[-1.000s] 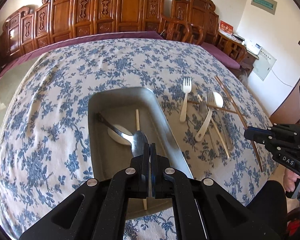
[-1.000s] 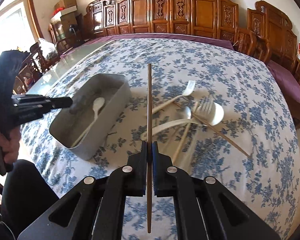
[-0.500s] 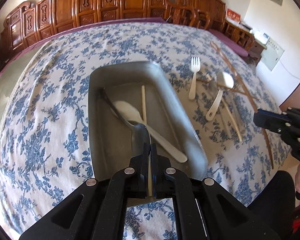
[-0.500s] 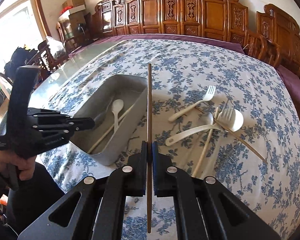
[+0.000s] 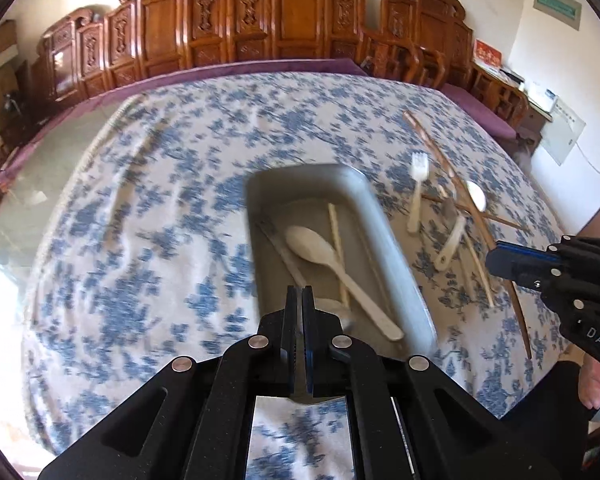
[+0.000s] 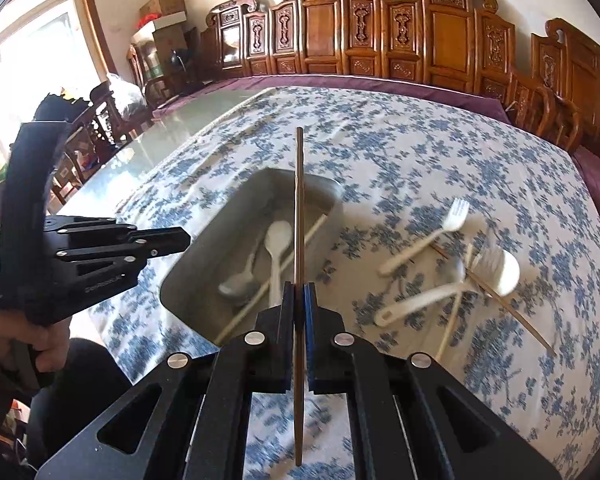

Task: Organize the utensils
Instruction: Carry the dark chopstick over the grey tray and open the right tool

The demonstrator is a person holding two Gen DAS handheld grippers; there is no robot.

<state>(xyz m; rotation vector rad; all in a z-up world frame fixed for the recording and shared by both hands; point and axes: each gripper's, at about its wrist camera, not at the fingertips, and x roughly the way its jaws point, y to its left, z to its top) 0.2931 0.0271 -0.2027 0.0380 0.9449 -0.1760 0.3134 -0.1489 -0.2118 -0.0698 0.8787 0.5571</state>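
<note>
The metal tray (image 6: 188, 276) served as the landmark on the flowered table (image 6: 420, 160). To its left, the left claw (image 6: 186, 241) hung above the cloth with its jaws shut on nothing, a hand (image 6: 16, 336) around its handle. Inside the tray lay a white spoon (image 6: 278, 248), a metal spoon (image 6: 236, 285) and a pale chopstick (image 6: 276, 268). Over the tray's near right part, the right claw (image 6: 299, 300) pinched a dark brown chopstick (image 6: 299, 184) that stood upright between the pads. To the tray's right, on the cloth, lay a white fork (image 6: 428, 240), a white ladle spoon (image 6: 452, 288) and more chopsticks (image 6: 516, 312), crossed in a loose heap.
</note>
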